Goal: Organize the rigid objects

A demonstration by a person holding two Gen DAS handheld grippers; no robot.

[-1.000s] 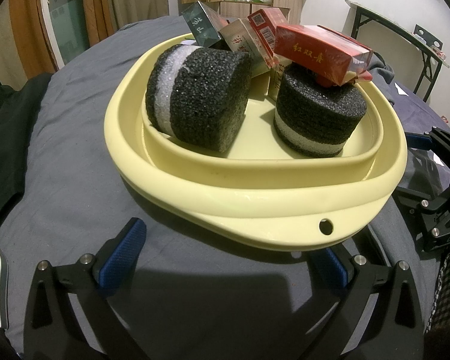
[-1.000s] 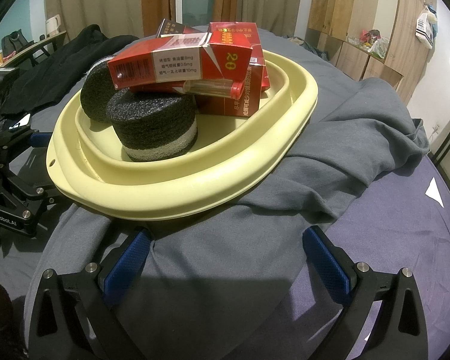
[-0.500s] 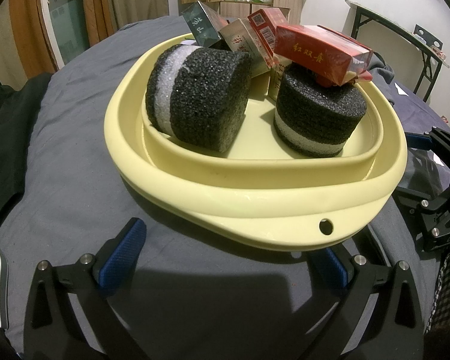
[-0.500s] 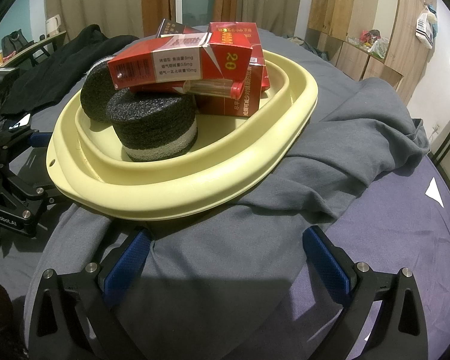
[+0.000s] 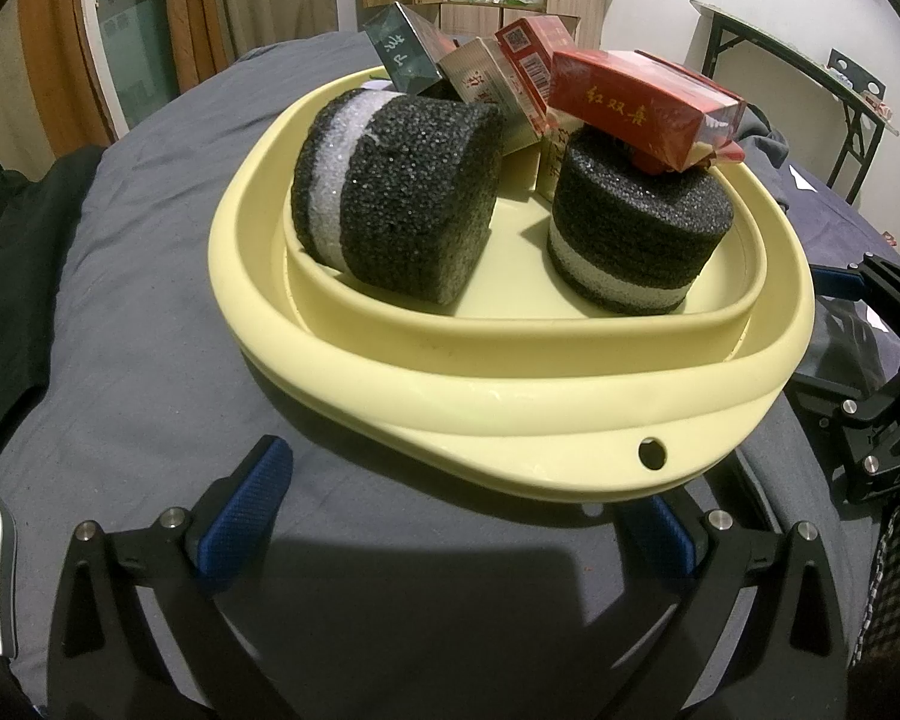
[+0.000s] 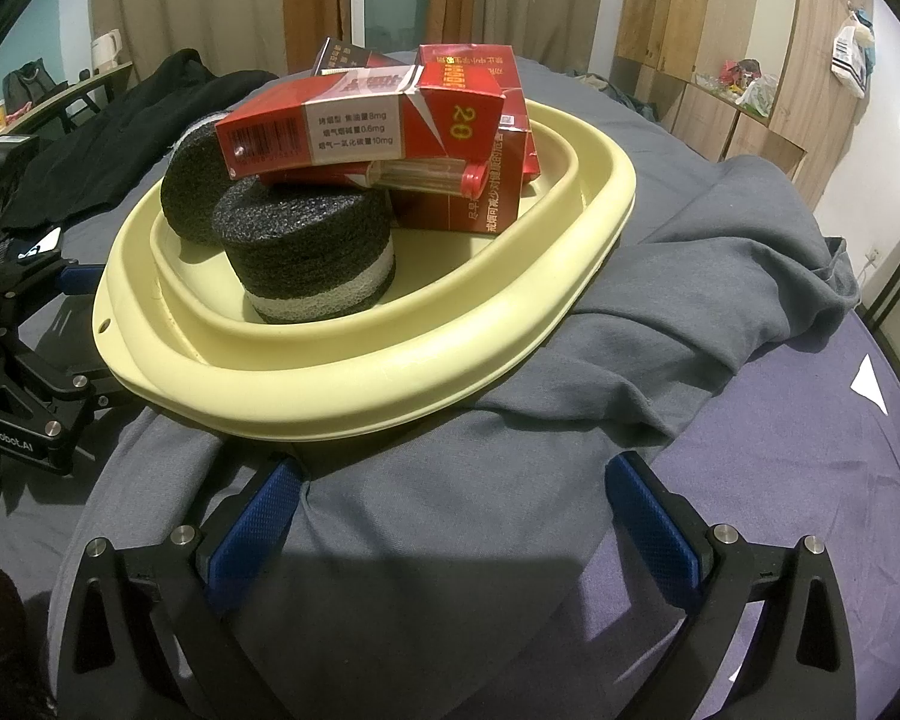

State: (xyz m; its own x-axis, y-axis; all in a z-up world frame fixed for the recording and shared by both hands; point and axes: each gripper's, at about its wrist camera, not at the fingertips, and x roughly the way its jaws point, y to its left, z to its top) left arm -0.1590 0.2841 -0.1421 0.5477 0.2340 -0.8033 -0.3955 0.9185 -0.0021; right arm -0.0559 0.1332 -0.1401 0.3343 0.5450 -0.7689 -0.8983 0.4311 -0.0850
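A pale yellow basin (image 5: pixel 510 396) (image 6: pixel 354 396) sits on a grey cloth. In it lie two black foam cylinders with a white band, one on its side (image 5: pixel 396 192) and one upright (image 5: pixel 636 234) (image 6: pixel 306 252). A red cigarette pack (image 5: pixel 642 102) (image 6: pixel 330 126) rests on the upright cylinder. Several more packs (image 5: pixel 492 84) (image 6: pixel 480 120) lean behind. My left gripper (image 5: pixel 456 504) is open and empty just in front of the basin's near rim. My right gripper (image 6: pixel 456 504) is open and empty at the basin's other side, over the cloth.
A grey garment (image 6: pixel 720 276) lies crumpled by the basin on a purple sheet (image 6: pixel 810 480). Black clothing (image 6: pixel 120 138) lies beyond the basin. The other gripper's body shows in the left wrist view (image 5: pixel 870 396) and in the right wrist view (image 6: pixel 24 360). Wooden cupboards (image 6: pixel 720 48) stand behind.
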